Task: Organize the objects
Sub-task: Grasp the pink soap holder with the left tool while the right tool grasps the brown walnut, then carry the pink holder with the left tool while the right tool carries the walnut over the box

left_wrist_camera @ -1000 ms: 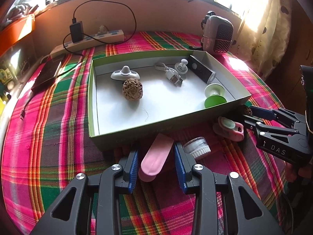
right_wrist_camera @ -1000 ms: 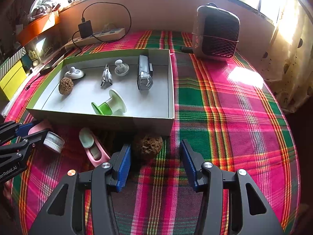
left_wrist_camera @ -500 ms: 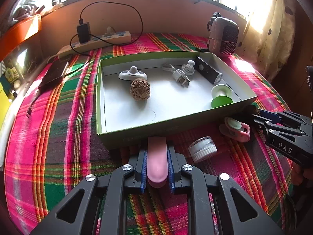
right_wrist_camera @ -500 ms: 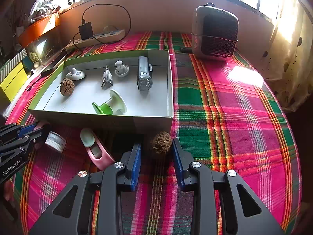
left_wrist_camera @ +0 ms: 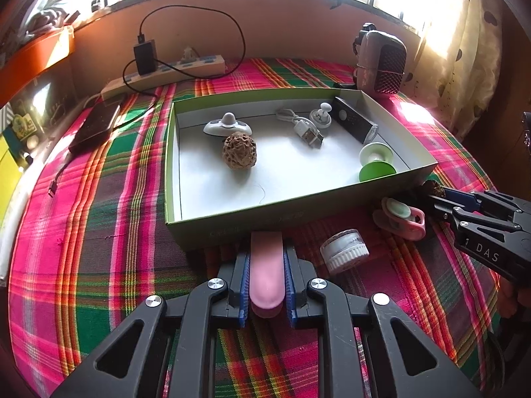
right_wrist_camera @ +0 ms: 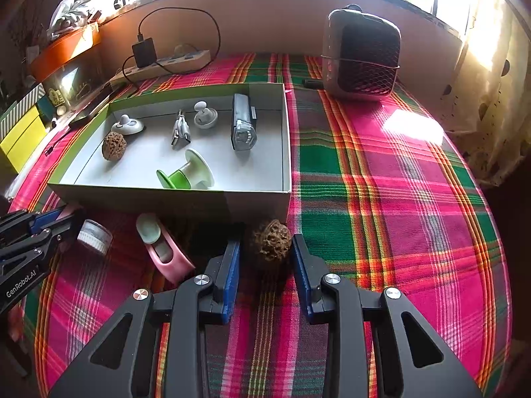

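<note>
Looking along the left wrist view first, we have our left gripper (left_wrist_camera: 267, 285) clamped on the pink oblong piece (left_wrist_camera: 266, 268), both blue pads pressed to its sides, right against the near wall of the green box (left_wrist_camera: 171, 165). It sits on the plaid cloth (left_wrist_camera: 99, 232), not yet lifted. A small white jar (left_wrist_camera: 345, 251) and a pink clip-like item (left_wrist_camera: 400, 214) lie loose along that same wall. We judge this the grasp step; next we must raise the piece clear of the rim and set it on the box floor.

From the right wrist view, our right gripper (right_wrist_camera: 265, 258) stands narrowed around the rough brown nut (right_wrist_camera: 271, 239) by the box's near right corner, gaps showing on both sides, so it is not gripped. We need to finish closing before lifting.
</note>
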Motion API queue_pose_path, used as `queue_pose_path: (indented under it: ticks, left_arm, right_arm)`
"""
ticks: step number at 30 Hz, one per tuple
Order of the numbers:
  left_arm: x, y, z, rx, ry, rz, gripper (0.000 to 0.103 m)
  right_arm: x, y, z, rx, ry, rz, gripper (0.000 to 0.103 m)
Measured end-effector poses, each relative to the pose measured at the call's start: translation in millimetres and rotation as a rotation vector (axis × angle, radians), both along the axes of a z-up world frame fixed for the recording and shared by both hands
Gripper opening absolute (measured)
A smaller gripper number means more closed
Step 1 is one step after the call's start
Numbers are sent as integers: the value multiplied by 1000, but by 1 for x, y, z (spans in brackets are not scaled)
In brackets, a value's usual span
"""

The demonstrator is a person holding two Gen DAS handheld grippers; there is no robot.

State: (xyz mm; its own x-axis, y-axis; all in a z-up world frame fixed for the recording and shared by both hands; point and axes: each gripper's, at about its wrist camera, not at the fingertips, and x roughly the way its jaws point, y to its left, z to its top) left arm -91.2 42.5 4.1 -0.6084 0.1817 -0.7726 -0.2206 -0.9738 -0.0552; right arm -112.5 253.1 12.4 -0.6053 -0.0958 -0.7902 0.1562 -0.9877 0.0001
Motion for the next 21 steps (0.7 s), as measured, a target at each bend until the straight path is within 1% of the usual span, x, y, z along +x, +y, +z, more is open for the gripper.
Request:
queue_pose_path:
  ticks: [21]
  left_arm:
    - [5,-3,1,8,2,22,16]
  right_arm:
    - [7,0,1,-8,3,-6,31]
